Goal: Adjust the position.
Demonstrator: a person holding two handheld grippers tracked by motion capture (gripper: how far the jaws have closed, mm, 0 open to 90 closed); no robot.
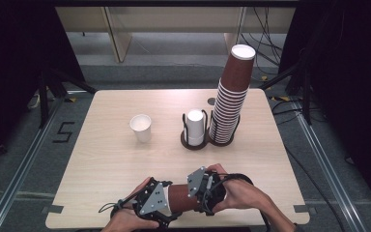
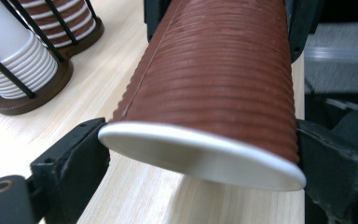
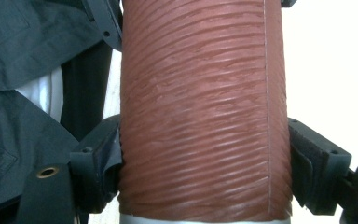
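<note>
A brown ribbed paper cup (image 1: 181, 198) lies on its side just above the table's near edge, held between both grippers. My left gripper (image 1: 166, 200) grips it at the wide end: in the left gripper view its jaws sit against both sides of the white rim of the cup (image 2: 214, 84). My right gripper (image 1: 198, 191) grips the other end. In the right gripper view the cup (image 3: 200, 116) stands between the two black jaws, which press on its ribbed wall. A hand holds each gripper.
On the wooden table (image 1: 101, 159) a single white cup (image 1: 141, 127) stands left of centre. A wire holder with stacked white cups (image 1: 194, 128) is beside a tall, leaning stack of brown cups (image 1: 232, 96). The white stack (image 2: 14, 56) also appears in the left gripper view.
</note>
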